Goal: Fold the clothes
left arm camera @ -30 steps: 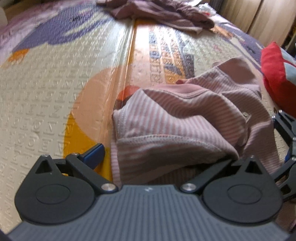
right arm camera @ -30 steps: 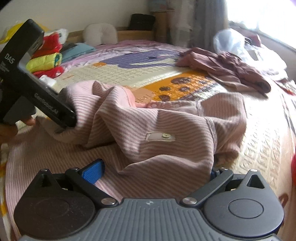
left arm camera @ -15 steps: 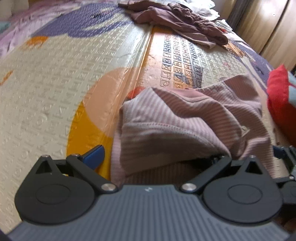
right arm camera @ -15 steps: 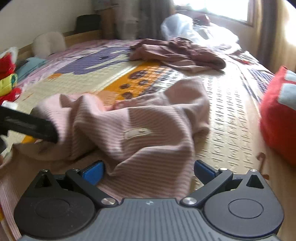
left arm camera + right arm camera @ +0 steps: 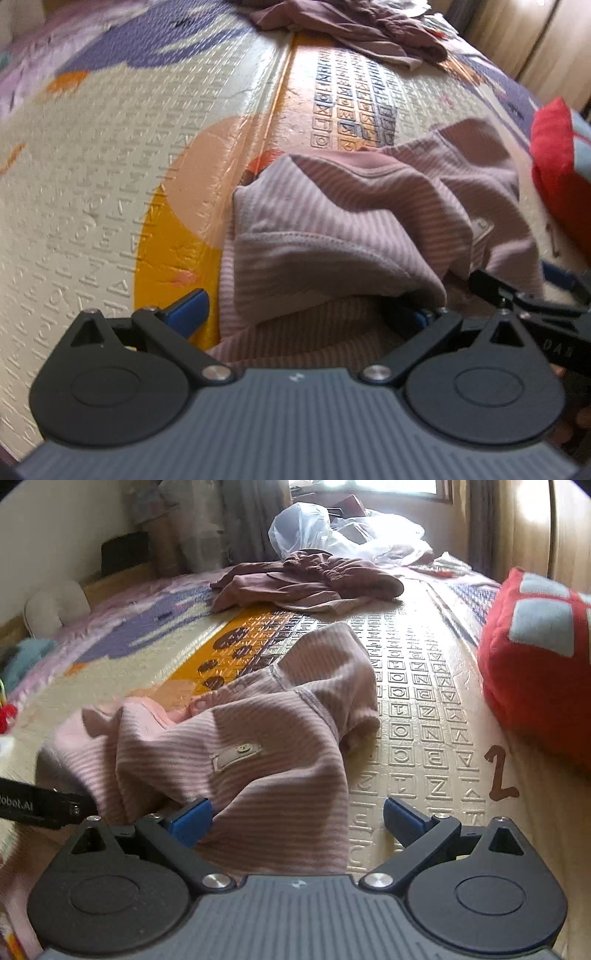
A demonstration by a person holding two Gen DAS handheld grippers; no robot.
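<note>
A pink striped garment (image 5: pixel 351 221) lies crumpled on the embossed play mat (image 5: pixel 110 184). My left gripper (image 5: pixel 303 314) is open at its near edge. Its left finger sits on bare mat and its right finger is partly under a fold. In the right wrist view the same garment (image 5: pixel 258 738) shows a small button tab (image 5: pixel 236 755). My right gripper (image 5: pixel 297 819) is open too. Cloth drapes over the gap beside the left fingertip (image 5: pixel 192 819), while the right fingertip (image 5: pixel 402 819) is over bare mat (image 5: pixel 413 701). Each gripper's black body shows at the edge of the other's view.
A heap of dark mauve clothes (image 5: pixel 310 579) lies at the far end of the mat, with a plastic bag (image 5: pixel 332 528) behind it. A red cushion (image 5: pixel 535 672) sits at the right edge. Curtains and a window are beyond.
The right wrist view has swung rightward; the garment now sits left in it and the right fingertip is uncovered. The left gripper's body has slid to the frame's left edge.
</note>
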